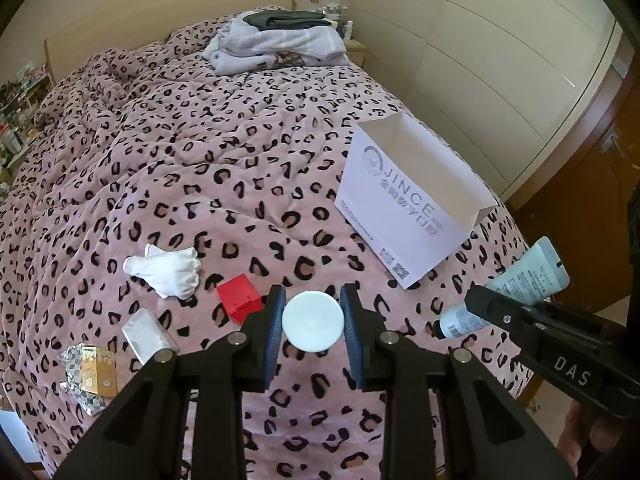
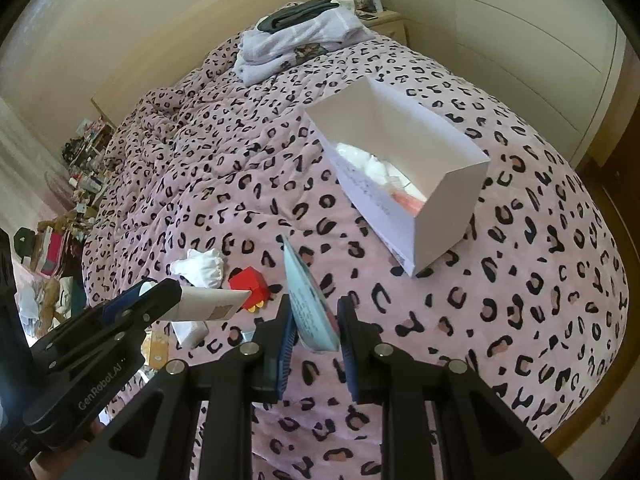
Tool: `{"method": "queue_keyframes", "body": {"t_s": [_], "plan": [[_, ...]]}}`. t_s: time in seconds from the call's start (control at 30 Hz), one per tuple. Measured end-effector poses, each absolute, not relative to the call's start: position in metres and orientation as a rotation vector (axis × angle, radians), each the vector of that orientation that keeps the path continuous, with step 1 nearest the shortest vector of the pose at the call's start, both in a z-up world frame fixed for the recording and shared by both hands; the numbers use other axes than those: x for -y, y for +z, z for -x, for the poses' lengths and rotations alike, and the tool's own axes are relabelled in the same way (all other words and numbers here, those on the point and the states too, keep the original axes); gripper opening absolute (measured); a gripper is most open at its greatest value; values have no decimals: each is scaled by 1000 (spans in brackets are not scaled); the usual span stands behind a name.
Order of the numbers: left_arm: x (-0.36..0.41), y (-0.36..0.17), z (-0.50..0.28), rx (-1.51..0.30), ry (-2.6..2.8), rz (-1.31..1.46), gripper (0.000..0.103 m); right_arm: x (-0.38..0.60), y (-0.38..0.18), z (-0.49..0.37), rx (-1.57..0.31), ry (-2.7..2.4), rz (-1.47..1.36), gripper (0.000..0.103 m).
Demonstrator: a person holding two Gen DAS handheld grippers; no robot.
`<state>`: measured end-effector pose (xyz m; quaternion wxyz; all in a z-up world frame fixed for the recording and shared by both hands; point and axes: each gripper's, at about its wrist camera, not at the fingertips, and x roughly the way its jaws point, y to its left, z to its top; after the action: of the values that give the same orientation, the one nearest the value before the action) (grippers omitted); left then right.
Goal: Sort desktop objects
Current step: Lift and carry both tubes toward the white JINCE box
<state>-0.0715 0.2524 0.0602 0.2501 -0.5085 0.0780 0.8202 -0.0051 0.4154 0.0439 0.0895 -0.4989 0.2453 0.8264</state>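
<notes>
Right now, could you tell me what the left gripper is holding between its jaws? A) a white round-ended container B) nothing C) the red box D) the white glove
A: the left gripper has its jaws closed on a white round-ended container, while the red box and the white glove lie loose on the bedspread.

A white round-capped tube (image 1: 313,321) is held end-on, low centre, and a pale blue tube (image 1: 520,284) hangs tilted at 4 o'clock. The open white box (image 1: 404,208) sits on the bed at 2 o'clock. At 8 o'clock lie a white glove (image 1: 168,270), red box (image 1: 239,297), tissue pack (image 1: 145,335) and foil blister packs (image 1: 86,376).
</notes>
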Motion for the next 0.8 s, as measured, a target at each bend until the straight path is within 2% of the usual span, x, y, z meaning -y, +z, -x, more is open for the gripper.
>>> {"method": "queue_keyframes", "body": {"t_s": [0.8], "plan": [[-309, 54, 79, -250, 2167, 1371, 28, -459, 36, 2, -763, 2401, 1457, 22]]}}
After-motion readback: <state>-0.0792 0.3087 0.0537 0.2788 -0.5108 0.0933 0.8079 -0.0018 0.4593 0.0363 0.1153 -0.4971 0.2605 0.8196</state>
